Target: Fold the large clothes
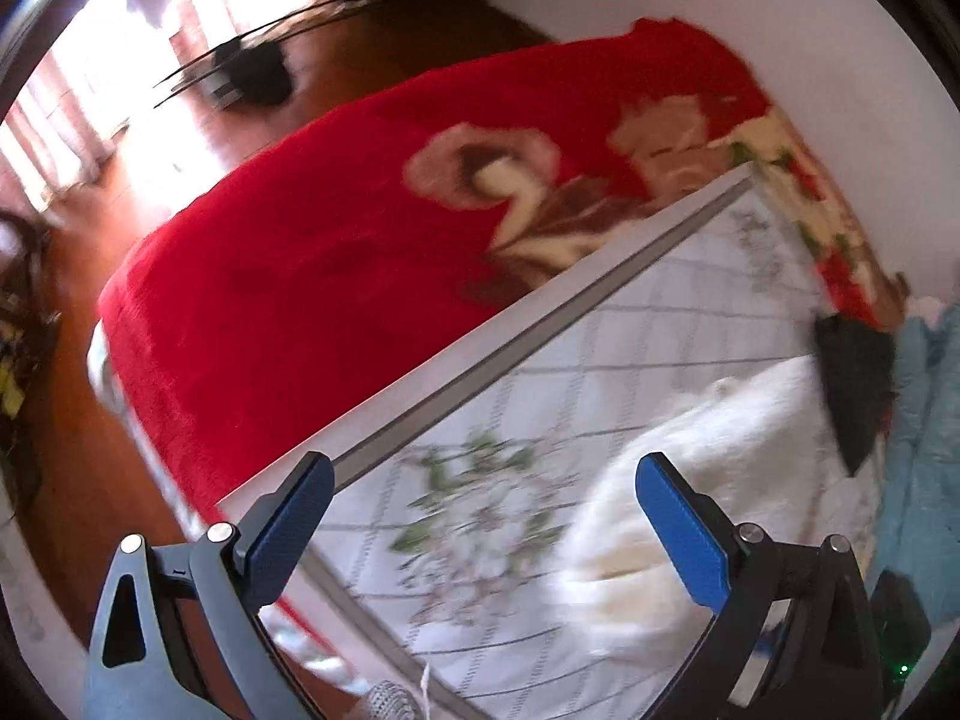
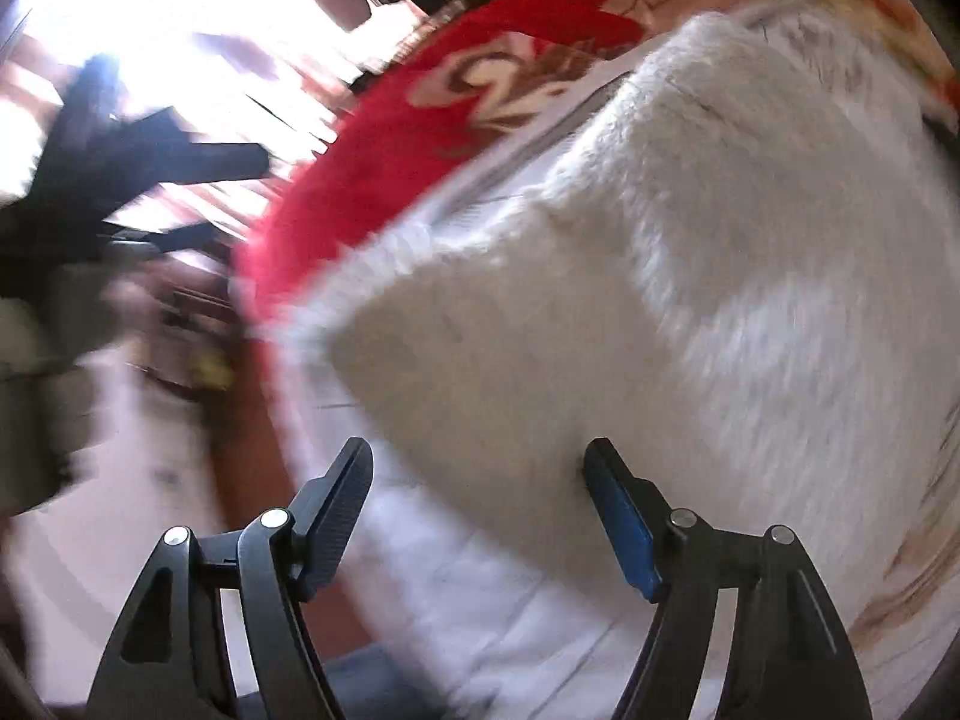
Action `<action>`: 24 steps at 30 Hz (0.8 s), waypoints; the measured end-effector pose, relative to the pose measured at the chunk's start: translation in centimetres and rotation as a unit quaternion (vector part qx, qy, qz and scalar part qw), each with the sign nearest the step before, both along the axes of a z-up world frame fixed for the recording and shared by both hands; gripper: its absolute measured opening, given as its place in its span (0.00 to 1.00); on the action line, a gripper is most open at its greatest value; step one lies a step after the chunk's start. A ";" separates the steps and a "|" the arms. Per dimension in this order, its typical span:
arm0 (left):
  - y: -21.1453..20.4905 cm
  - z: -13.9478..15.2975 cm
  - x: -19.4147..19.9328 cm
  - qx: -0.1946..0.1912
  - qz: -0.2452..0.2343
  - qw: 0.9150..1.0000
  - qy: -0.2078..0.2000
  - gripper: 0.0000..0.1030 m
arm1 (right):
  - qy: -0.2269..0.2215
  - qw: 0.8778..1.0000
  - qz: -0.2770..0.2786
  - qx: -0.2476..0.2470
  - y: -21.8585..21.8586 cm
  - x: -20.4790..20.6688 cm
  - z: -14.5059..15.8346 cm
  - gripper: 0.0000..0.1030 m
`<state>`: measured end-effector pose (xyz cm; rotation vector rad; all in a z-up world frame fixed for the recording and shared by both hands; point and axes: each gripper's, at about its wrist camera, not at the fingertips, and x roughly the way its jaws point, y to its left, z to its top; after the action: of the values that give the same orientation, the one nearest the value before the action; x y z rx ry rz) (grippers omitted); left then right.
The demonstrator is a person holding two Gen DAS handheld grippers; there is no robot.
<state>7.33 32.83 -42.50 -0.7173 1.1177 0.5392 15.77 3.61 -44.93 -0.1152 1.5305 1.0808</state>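
**Fluffy white garment lies before two spread claws**

A white fleecy garment [image 2: 690, 276] lies heaped on a board covered in quilted floral cloth [image 1: 480, 480], directly ahead of the right gripper [image 2: 480, 468], whose jaws stand spread with nothing between them. The left gripper [image 1: 483, 480], jaws likewise spread and holding nothing, hangs over the board with the garment [image 1: 720, 450] just beyond its right finger. The pile looks thick and shaggy. A plush red flowered blanket [image 1: 330, 240] lies beyond.
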 end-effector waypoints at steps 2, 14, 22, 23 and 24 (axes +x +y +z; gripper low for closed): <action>-1.0 0.9 1.7 0.001 -0.025 1.000 -0.012 1.00 | 0.049 0.996 -0.069 0.004 -3.6 1.0 0.9 0.73; -9.3 -10.8 12.5 -0.021 -0.152 0.986 0.072 1.00 | 0.078 0.969 -0.198 -0.125 -7.2 13.4 -9.5 0.25; -7.9 -13.3 8.4 -0.090 -0.106 0.988 0.073 1.00 | 0.094 0.977 -0.161 -0.105 -7.6 15.8 -7.8 0.45; -7.5 -12.2 7.8 -0.084 -0.099 0.990 0.062 1.00 | 0.075 0.977 -0.177 -0.095 -9.1 16.3 -7.1 0.69; -7.2 -11.0 7.2 -0.079 -0.090 0.992 0.050 1.00 | 0.057 0.975 -0.195 -0.087 -10.7 16.9 -7.0 0.77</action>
<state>14.55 25.61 -53.48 -0.7226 1.3145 0.3380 32.62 -7.06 -51.95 0.1257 1.6649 0.6498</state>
